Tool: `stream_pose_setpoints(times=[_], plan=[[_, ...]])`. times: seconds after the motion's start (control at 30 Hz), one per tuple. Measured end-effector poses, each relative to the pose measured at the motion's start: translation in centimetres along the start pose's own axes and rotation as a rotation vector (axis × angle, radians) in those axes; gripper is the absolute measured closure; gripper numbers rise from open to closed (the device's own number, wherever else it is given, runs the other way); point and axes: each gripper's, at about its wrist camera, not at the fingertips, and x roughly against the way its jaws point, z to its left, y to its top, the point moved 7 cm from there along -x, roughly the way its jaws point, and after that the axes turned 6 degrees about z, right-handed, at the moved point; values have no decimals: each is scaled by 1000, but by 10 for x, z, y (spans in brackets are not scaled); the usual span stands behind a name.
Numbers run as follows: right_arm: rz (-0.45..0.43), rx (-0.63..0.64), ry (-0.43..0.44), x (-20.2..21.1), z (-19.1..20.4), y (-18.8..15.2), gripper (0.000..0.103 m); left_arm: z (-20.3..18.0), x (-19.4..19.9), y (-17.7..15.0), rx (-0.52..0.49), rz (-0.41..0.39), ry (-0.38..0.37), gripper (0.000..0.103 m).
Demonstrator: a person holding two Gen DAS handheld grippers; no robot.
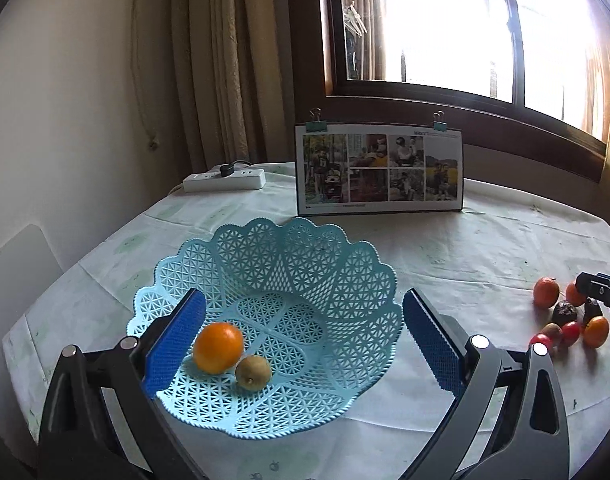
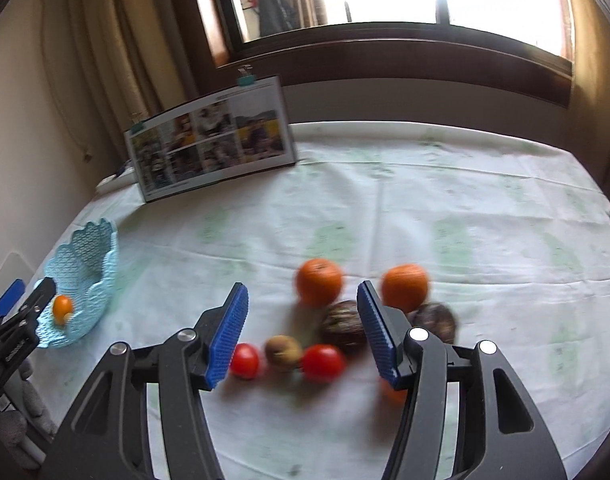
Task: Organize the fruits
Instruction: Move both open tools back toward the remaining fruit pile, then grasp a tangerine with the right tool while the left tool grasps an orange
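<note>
Right gripper (image 2: 303, 330) lines up over the loose fruit pile, jaws spread wide and empty.

Best to centre on one red tomato (image 2: 323, 362) just ahead between the fingers, then squeeze softly; the left gripper (image 1: 305, 340) waits empty, straddling the blue basket (image 1: 345, 280).

A home dining room is indicated by a cloth-covered table (image 1: 445, 248), beige curtains (image 1: 225, 60), a wood-framed window (image 1: 425, 92) and a family photo calendar (image 1: 379, 170).

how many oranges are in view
4: one in the blue basket beside a kiwi, at; three on the table, at, and, partly hidden behind the right gripper.
</note>
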Motion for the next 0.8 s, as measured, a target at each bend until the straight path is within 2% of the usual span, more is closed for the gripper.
stream_pose_setpoints(times=[0.33,0.47,0.6,0.8], plan=[[63,-40,-64,-26,-59,10,44,-43,3,5,-59,14,-66,3],[111,-42,-36,-43,-65,11,44,-58,3,7,-74,32,-101,3],[143,-39,-44,-59,-67,10,44,-72,0,8,-92,54,-127,3],[161,-24,-39,-67,-66,5,61,-95,-7,7,-134,83,-154,3]])
